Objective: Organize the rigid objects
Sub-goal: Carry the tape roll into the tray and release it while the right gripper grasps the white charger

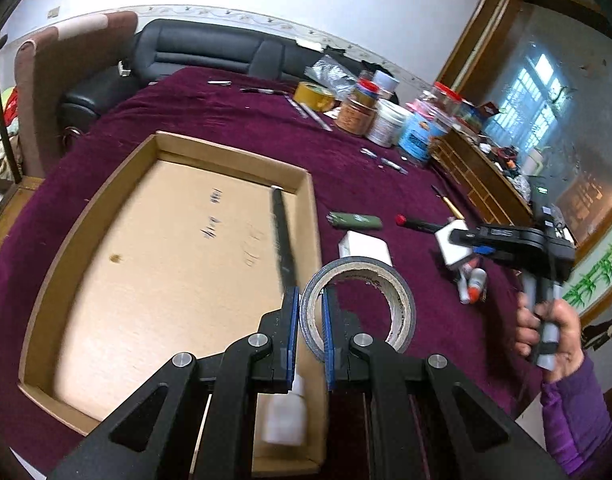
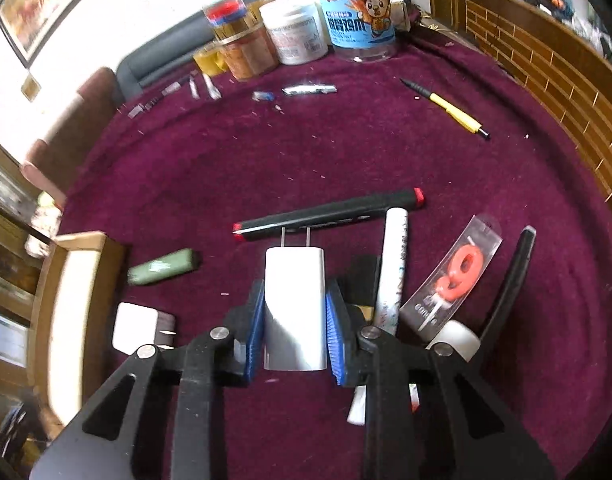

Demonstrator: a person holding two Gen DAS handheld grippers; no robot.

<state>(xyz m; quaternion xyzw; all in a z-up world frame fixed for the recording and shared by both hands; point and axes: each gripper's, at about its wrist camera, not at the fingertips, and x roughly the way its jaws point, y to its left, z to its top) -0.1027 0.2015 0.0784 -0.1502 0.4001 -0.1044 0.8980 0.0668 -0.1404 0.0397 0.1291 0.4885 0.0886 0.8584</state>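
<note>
Maroon cloth covers the surface point(image 2: 306, 152). Left gripper point(image 1: 310, 312) pinches the tape point(image 1: 358, 304) wall beside the box point(image 1: 65, 240); right gripper point(image 2: 293, 320) clamps the charger point(image 2: 295, 304). Tape could swing and clip the box rim.

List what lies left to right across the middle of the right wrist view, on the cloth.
cardboard box → green lighter → white charger → white pen → packaged red candle → black tool

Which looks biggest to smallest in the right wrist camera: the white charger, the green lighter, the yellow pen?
1. white charger, though it sits nearest the camera
2. and 3. yellow pen and green lighter: too alike to rank
</note>
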